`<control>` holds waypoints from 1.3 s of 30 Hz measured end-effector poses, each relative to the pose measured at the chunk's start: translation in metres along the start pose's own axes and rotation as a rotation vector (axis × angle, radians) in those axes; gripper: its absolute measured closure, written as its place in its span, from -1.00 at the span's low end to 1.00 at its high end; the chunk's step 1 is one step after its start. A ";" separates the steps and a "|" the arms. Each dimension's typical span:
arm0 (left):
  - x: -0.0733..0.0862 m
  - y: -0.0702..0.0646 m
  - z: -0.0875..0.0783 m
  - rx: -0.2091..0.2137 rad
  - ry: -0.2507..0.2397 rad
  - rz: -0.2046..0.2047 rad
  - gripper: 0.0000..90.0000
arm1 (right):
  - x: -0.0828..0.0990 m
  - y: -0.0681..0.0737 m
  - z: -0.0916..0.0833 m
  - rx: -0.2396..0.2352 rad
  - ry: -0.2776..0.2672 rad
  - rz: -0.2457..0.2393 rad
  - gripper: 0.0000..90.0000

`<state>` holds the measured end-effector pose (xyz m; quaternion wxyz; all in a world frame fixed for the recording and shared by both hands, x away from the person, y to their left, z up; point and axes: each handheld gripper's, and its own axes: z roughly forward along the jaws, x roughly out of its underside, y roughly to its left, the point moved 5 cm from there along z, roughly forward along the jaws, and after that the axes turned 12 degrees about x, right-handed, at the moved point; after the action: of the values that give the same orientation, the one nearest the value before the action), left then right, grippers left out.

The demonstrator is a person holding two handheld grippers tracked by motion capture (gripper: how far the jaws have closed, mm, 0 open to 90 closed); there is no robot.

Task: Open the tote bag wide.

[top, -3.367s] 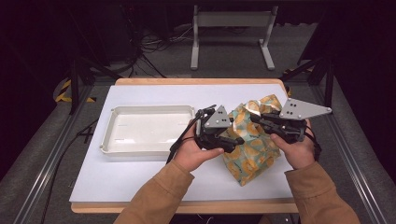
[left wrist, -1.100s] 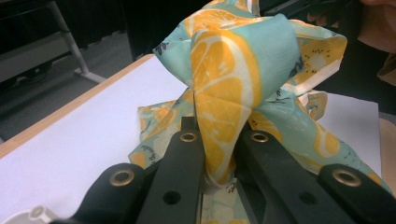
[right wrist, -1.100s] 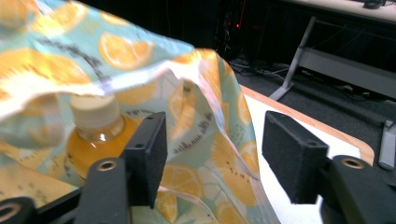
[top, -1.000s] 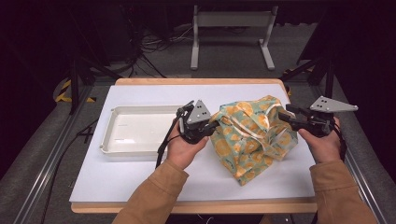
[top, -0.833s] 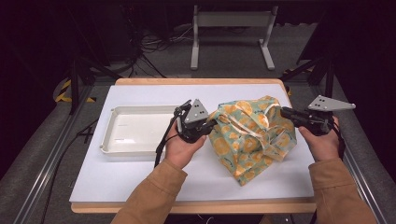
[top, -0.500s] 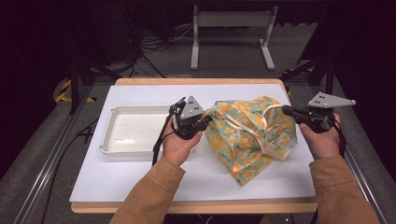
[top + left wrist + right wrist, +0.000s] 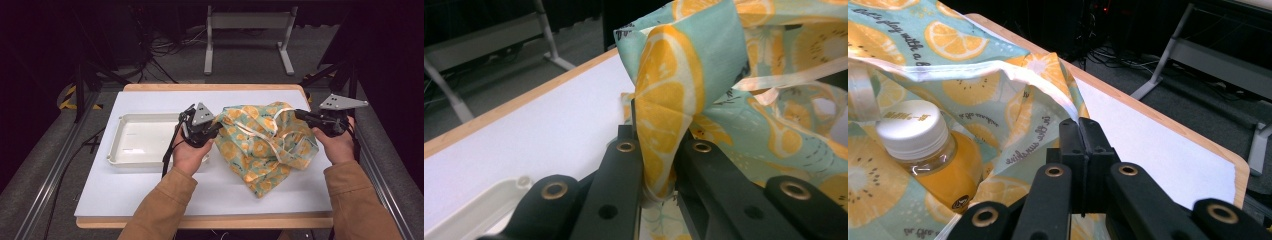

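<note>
Currently the bag (image 7: 267, 145) lies right of centre in the high view, its mouth stretched across the frame between both tools. Left gripper (image 7: 212, 131) is clamped on the bag's left rim; right gripper (image 7: 300, 114) is fully closed on the right rim, jaws having just been closing. Inside, a bottle (image 7: 928, 150) lies tilted, white cap toward the opening, nearer the right gripper. Fabric is thin, soft, citrus-printed; the tray (image 7: 117, 150) at left is rigid white plastic.

Your counter (image 7: 150, 200) is evenly lit from overhead with only soft shadows, while the room around it falls to near black. The high view is slightly soft; close fabric in both gripper views blurs.
</note>
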<state>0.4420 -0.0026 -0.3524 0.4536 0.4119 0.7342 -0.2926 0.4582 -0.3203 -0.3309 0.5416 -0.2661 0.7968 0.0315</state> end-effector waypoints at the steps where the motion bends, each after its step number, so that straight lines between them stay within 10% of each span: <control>1: 0.002 0.000 0.000 -0.006 0.007 -0.007 0.98 | 0.000 0.000 0.001 -0.002 0.000 -0.001 1.00; 14: 0.025 -0.002 0.016 -0.056 0.133 -0.016 0.98 | 0.006 0.008 0.019 -0.018 0.042 0.001 1.00; 39: 0.058 -0.012 0.055 -0.019 0.308 -0.021 0.98 | 0.042 0.003 0.040 -0.019 0.144 0.034 1.00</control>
<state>0.4406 -0.0332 -0.4277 0.3365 0.4397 0.8021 -0.2237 0.4794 -0.3199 -0.3848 0.4795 -0.2594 0.8378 0.0292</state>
